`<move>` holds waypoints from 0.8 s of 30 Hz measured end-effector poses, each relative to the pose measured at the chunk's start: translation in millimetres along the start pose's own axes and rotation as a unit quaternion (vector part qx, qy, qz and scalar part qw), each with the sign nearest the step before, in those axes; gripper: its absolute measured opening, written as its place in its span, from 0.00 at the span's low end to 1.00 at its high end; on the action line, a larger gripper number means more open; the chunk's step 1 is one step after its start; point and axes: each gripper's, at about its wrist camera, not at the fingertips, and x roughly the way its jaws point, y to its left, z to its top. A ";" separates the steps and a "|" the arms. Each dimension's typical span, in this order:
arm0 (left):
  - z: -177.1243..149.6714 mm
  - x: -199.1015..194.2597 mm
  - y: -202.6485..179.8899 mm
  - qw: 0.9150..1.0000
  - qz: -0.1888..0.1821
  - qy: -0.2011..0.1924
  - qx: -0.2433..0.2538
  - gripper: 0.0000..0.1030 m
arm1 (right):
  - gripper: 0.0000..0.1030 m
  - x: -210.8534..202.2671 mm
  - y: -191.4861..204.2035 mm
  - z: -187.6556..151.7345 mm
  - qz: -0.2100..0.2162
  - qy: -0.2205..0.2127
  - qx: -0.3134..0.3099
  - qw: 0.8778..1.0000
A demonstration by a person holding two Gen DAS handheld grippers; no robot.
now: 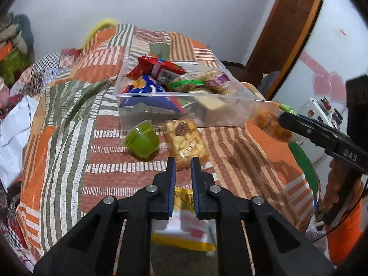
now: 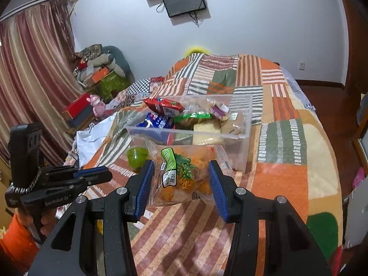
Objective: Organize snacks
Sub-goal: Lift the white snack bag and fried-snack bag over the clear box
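A clear plastic bin (image 1: pixel 147 94) (image 2: pixel 243 147) holding several snack packs sits on the patchwork bedspread. My right gripper (image 2: pixel 181 181) is shut on a clear bag of orange snacks with a green label (image 2: pixel 181 174), held above the bed just in front of the bin; the bag also shows in the left wrist view (image 1: pixel 269 124). My left gripper (image 1: pixel 183 164) is empty, its jaws a narrow gap apart, over a nut-bar pack (image 1: pixel 185 140). A green jelly cup (image 1: pixel 142 141) (image 2: pixel 137 156) lies beside that pack. A yellow-and-white pack (image 1: pixel 184 225) lies under the left gripper.
The bedspread (image 1: pixel 69 119) covers the bed. A white plastic bag (image 1: pixel 13 133) lies at the left edge. Boxes and a pink toy (image 2: pixel 96 105) sit by the curtain. A wooden door frame (image 1: pixel 287 34) stands to the right.
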 end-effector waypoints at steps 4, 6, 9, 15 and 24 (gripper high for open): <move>-4.5 -0.5 2.3 1.000 0.000 0.010 -0.001 0.25 | 0.43 -0.8 -2.7 0.3 0.000 -0.001 0.001 1.000; -10.1 -1.4 1.3 1.000 0.009 0.011 0.002 0.62 | 0.43 0.1 -4.6 -0.2 0.000 0.001 0.004 1.000; -20.4 -2.7 -1.5 1.000 0.021 0.006 0.017 0.79 | 0.43 -0.3 -6.9 -1.2 0.005 0.003 0.012 1.000; -38.6 29.1 1.5 0.997 0.007 0.069 0.014 0.80 | 0.44 -0.7 -5.8 -1.7 0.005 0.004 0.012 1.000; -44.5 43.4 7.6 0.998 0.018 0.061 -0.002 0.46 | 0.44 -1.3 -9.0 -1.8 0.003 0.004 0.014 1.000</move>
